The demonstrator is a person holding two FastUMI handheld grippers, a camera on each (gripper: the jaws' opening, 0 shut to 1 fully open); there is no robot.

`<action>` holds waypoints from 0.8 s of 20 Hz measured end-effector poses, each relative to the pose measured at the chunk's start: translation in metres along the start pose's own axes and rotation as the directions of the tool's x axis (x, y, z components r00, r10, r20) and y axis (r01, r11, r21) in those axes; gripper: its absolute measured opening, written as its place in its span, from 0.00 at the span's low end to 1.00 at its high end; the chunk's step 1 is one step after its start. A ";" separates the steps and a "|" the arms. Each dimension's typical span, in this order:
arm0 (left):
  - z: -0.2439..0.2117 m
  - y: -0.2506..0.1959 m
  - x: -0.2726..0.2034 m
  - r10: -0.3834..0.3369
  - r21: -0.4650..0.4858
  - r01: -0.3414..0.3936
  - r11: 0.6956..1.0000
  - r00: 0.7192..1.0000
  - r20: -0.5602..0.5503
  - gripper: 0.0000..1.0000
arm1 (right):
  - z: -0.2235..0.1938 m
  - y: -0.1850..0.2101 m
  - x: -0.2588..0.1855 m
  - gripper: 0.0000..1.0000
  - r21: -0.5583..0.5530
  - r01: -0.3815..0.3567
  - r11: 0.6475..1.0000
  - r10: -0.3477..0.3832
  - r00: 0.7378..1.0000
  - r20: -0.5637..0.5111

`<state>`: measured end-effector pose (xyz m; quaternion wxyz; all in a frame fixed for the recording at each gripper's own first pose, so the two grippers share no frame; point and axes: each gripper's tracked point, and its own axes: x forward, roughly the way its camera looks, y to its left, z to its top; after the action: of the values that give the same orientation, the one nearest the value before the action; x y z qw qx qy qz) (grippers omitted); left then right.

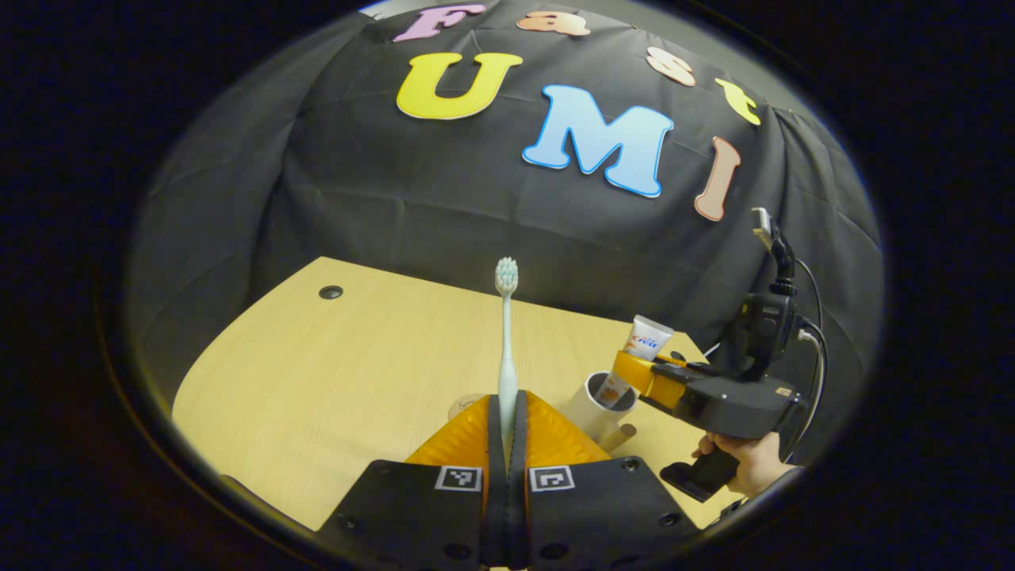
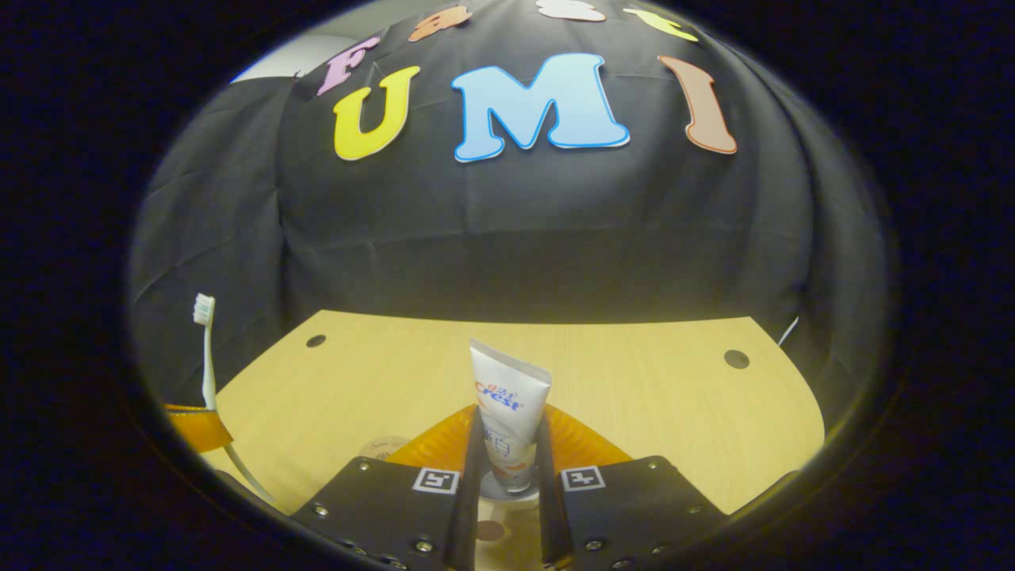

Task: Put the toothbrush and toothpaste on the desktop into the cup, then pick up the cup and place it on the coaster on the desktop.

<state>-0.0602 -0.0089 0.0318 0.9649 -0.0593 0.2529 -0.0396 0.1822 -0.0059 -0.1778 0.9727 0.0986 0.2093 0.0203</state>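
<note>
My left gripper (image 1: 507,412) is shut on the handle of a pale toothbrush (image 1: 506,341), which stands upright with its bristles on top, above the wooden desktop (image 1: 333,381). To its right, my right gripper (image 1: 632,371) holds a white toothpaste tube (image 1: 649,336) with its lower end inside a white cup (image 1: 591,408). In the right gripper view the tube (image 2: 507,400) stands between my right gripper's (image 2: 507,468) fingers, cap end down. The left gripper (image 2: 204,416) with the toothbrush (image 2: 207,349) is at the far left. A round coaster (image 2: 382,448) lies on the desk left of the cup.
The desktop (image 2: 634,396) has small dark holes near its back corners (image 2: 315,341) (image 2: 736,358). The black cloth wall closes the back. A hand (image 1: 753,464) holds the right gripper's handle, with cables trailing behind it. The coaster (image 1: 462,406) peeks out beside my left finger.
</note>
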 end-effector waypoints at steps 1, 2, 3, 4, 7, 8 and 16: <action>0.001 0.000 0.001 -0.001 0.000 0.001 1.000 1.000 0.001 0.08 | -0.005 0.000 0.001 0.32 -0.008 -0.001 1.000 0.001 1.000 -0.017; 0.001 0.000 0.001 0.001 0.003 -0.001 1.000 1.000 0.001 0.08 | -0.008 0.001 0.003 0.30 -0.016 -0.003 1.000 0.002 1.000 -0.030; 0.002 0.001 0.002 0.003 0.005 -0.003 1.000 1.000 0.002 0.08 | -0.011 0.000 0.005 0.32 -0.024 -0.001 1.000 0.000 0.999 -0.035; 0.003 0.000 0.003 0.002 0.006 -0.002 1.000 1.000 0.003 0.08 | -0.013 -0.002 0.007 0.33 -0.032 0.005 0.999 -0.007 0.999 -0.041; 0.003 -0.001 0.004 0.000 0.008 0.000 1.000 1.000 0.007 0.08 | -0.014 -0.003 0.007 0.37 -0.047 0.014 0.999 -0.017 0.999 -0.048; 0.004 -0.002 0.005 -0.002 0.008 0.002 1.000 1.000 0.009 0.08 | -0.012 -0.004 0.004 0.36 -0.055 0.017 0.998 -0.019 0.999 -0.036; 0.018 -0.028 0.022 -0.072 0.011 0.071 0.997 0.995 0.071 0.08 | 0.024 -0.011 -0.040 0.61 -0.048 0.023 0.999 -0.020 0.997 0.079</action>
<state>-0.0337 -0.0371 0.0400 0.9714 -0.0659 0.2160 -0.0730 0.1559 -0.0242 -0.1424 0.9824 0.0731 0.1714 0.0111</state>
